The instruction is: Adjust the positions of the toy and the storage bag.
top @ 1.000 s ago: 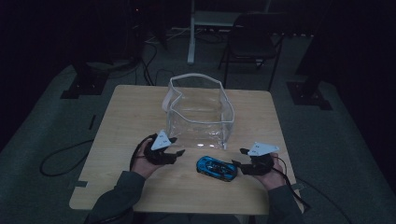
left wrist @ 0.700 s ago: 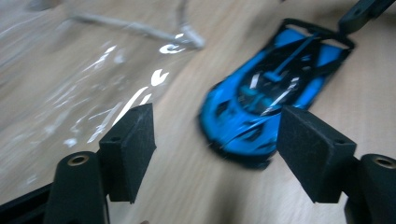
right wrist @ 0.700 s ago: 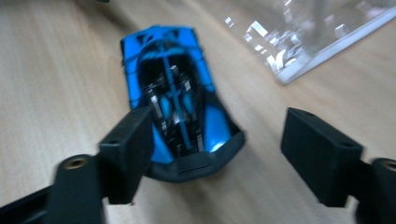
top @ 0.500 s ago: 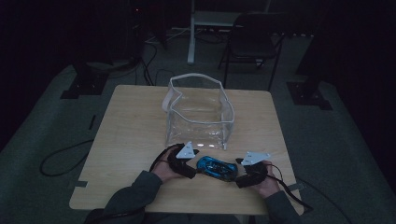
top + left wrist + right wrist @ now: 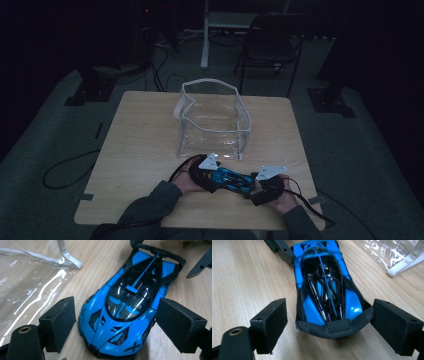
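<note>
Car (image 5: 231, 178) flat on surface (image 5: 140, 150), just in front of clear bag (image 5: 212, 122). Left hand-held gripper (image 5: 115, 322) open, jaws astride nose. Right hand-held gripper (image 5: 329, 325) open around rear wing. Two-end approach likely for steady lift into bag.

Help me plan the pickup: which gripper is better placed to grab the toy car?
Left, probably. Its open pads flank the car at the nose; the right gripper has only the rear wing between its pads.
</note>
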Motion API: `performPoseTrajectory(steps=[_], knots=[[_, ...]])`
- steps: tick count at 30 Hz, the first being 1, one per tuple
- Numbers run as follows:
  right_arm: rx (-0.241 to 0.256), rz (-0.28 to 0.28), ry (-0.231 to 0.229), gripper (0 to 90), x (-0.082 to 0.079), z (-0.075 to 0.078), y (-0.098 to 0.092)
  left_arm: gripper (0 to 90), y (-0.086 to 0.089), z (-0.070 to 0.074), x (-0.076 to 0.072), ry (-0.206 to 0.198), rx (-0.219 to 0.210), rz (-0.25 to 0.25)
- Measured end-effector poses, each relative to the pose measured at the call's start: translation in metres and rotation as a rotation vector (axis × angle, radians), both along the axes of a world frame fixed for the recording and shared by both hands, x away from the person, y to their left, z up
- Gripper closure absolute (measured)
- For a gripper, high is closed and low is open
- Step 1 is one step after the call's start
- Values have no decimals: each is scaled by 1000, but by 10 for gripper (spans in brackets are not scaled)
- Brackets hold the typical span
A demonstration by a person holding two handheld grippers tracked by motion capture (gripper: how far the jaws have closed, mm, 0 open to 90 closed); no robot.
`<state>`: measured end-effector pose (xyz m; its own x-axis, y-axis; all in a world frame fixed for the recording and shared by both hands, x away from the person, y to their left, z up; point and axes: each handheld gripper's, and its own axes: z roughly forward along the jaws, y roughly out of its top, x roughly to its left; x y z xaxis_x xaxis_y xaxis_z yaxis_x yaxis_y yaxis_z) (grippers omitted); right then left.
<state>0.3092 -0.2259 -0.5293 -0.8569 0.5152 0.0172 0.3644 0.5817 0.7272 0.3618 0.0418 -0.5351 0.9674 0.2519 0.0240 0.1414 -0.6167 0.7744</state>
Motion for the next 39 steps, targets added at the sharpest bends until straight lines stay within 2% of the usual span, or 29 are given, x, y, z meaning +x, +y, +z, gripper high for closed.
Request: performPoseTrajectory(steps=[4,7,8,11,12,14,16,17,18,19,20,23,25,28,32,34,35,37,39], knots=[[-39,1,19,142,2,-7,2,151,-2,-5,-1,-9,23,-17],[-82,5,22,177,3,-13,4,141,-3,-8,2,19,29,-27],[-69,-3,13,217,3,-13,3,138,-3,-8,2,16,32,-30],[-65,5,20,226,5,-12,2,132,-4,-9,2,14,71,-36],[-64,9,22,230,5,-12,1,133,-5,-9,1,11,97,-22],[-60,17,23,235,7,-12,1,156,-4,-9,-1,2,112,-6],[-58,20,29,238,9,-12,1,186,-2,-4,-6,-46,114,-1],[-39,23,32,240,10,-11,1,207,0,-1,-10,-78,121,3],[-12,30,27,244,11,-8,1,282,2,2,-12,-95,110,-18],[12,30,25,248,12,-6,1,364,4,4,-14,-99,102,-11],[32,36,24,248,14,-3,1,365,5,5,-14,-99,113,-6],[-2,67,27,248,22,-4,11,361,12,3,-13,-114,129,13],[8,88,37,248,28,-7,15,354,18,3,-13,-95,121,31],[-17,139,33,248,36,-5,24,357,30,4,-12,-43,67,52],[-11,190,40,248,45,-9,40,359,46,5,-15,-50,68,86],[-5,209,33,248,47,-8,47,394,56,8,-16,-26,30,88],[-11,221,30,248,49,-7,50,391,60,9,-16,-33,30,97],[-22,251,16,248,52,-6,55,369,67,11,-16,-43,26,123],[-35,263,23,248,56,-5,61,325,73,11,-12,-41,18,157]])
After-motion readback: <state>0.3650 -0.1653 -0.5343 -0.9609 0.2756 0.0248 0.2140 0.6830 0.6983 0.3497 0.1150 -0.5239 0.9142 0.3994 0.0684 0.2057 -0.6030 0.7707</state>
